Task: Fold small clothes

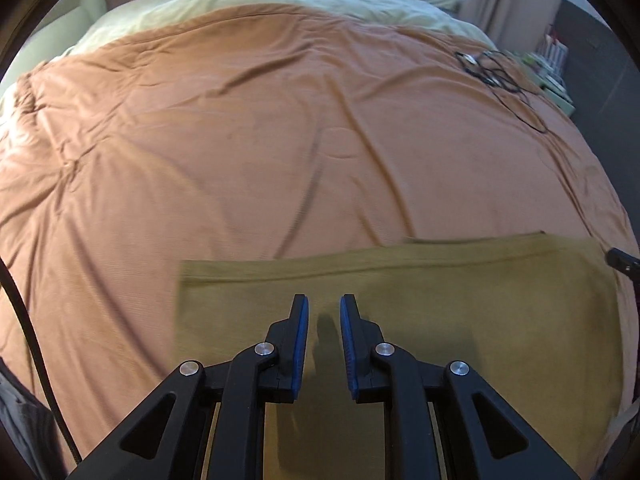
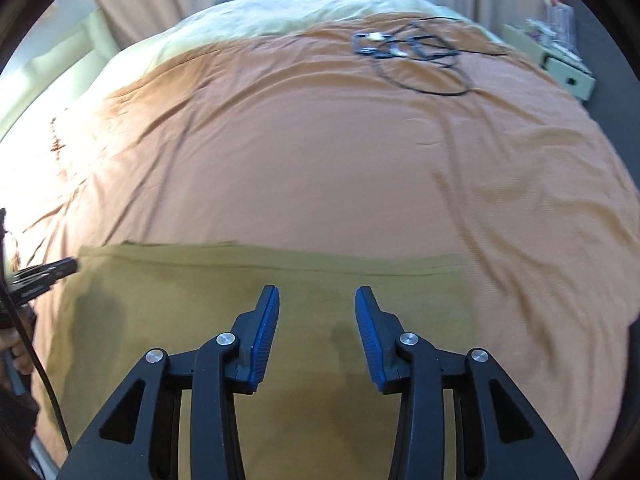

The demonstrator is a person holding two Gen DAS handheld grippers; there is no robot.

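**A:** Left wrist view, read from left to right: what lay under the left gripper (image 1: 324, 300)?

**B:** An olive garment (image 1: 460, 300), flat on the orange bedspread (image 1: 240, 140), with a doubled far edge. The jaws stood slightly apart, empty, above the cloth.

**A:** And further right?

**B:** The right gripper (image 2: 317, 292), seen in its own view, hung over the same garment (image 2: 180, 292) with its jaws wider apart and nothing between them. A tangle of black cables (image 2: 412, 52) lay well apart, toward the far right of the bed.

**A:** How far along was the folding?

**B:** Judging by the layered edge, at least one fold appeared done and released. Further folds, or other clothes, probably remained; none showed nearby.
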